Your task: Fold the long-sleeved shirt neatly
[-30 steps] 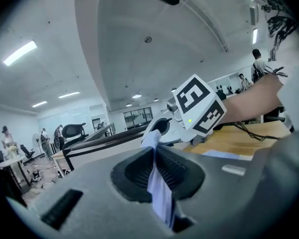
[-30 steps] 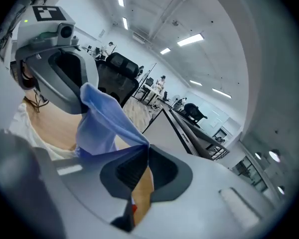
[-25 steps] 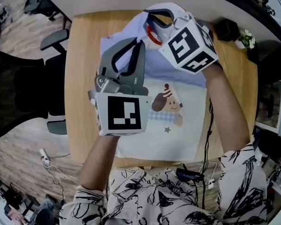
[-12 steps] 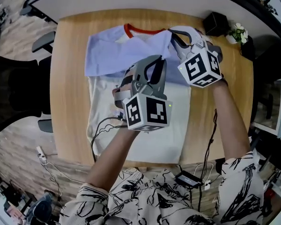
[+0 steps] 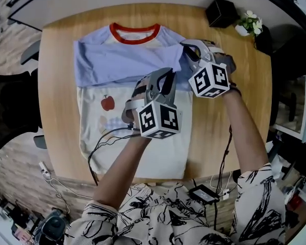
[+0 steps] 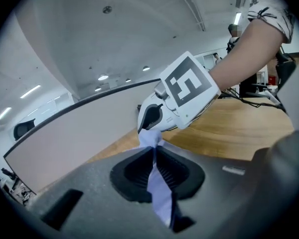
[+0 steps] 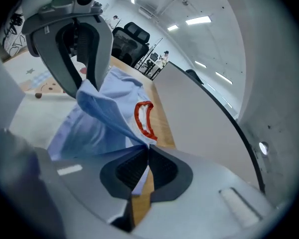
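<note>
The long-sleeved shirt (image 5: 117, 60) lies print side up on the tabletop (image 5: 229, 111), with its red collar (image 5: 135, 32) away from the person. One blue sleeve (image 7: 107, 111) is lifted on the person's right. It looks like light, limp cloth that will sag and crease wherever nothing holds it, so it is best pinched at seams or the cuff, at two spread points. The left tongs (image 6: 154, 156) are clamped on that sleeve, and the right tongs (image 7: 147, 151) are clamped on it too.
</note>
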The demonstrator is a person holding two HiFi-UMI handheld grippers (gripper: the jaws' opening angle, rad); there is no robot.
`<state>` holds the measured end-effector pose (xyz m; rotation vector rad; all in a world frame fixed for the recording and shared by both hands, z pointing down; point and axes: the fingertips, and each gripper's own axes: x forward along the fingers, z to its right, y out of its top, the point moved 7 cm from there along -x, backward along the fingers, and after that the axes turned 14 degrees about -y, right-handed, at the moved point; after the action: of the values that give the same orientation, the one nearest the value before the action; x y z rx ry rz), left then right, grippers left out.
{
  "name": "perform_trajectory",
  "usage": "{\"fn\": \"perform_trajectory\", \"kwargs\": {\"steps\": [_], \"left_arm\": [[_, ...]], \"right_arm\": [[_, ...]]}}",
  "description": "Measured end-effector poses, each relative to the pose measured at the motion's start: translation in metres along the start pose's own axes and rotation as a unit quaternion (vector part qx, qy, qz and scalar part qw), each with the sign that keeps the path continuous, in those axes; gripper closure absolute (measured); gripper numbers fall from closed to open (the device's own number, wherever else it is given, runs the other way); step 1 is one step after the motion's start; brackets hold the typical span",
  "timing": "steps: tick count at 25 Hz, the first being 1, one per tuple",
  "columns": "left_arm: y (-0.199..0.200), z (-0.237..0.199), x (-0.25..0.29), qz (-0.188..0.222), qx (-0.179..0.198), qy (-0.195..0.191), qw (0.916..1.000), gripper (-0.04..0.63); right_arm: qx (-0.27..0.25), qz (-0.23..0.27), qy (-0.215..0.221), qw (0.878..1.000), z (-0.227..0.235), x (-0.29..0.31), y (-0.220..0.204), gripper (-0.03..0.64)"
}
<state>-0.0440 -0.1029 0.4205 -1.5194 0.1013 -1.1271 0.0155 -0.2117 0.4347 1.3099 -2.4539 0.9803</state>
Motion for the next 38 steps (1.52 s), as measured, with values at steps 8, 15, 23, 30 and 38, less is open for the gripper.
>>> {"fn": "perform_trajectory", "kwargs": {"steps": [8,15,23,30,38], "left_arm": [[-0.023,0.026,0.039,-0.048,-0.002,-0.046,0.9978,0.557],[-0.036,0.047,0.057,-0.063,-0.044,-0.132,0.9882,0.469],[-0.016,0.034,-0.002,0.046,-0.118,-0.107,0.9861,0.255],[-0.011,0.04,-0.123,0.15,-0.124,-0.024,0.9806,0.241],[-0.023,0.031,-0.287,0.211,-0.101,0.048,0.971,0.238]], "right_arm": [[-0.063,-0.018,0.035,0.997,-0.036,0.001,-0.042,0.587],[-0.029,-0.054,0.056,0.997,-0.037,-0.01,-0.068,0.534],[0.369,-0.008,-0.023,0.929,0.02,-0.089,-0.057,0.448],[0.454,0.057,-0.067,0.887,0.009,-0.194,-0.001,0.406],[0.485,0.068,-0.112,0.865,-0.018,-0.255,0.065,0.373]]}}
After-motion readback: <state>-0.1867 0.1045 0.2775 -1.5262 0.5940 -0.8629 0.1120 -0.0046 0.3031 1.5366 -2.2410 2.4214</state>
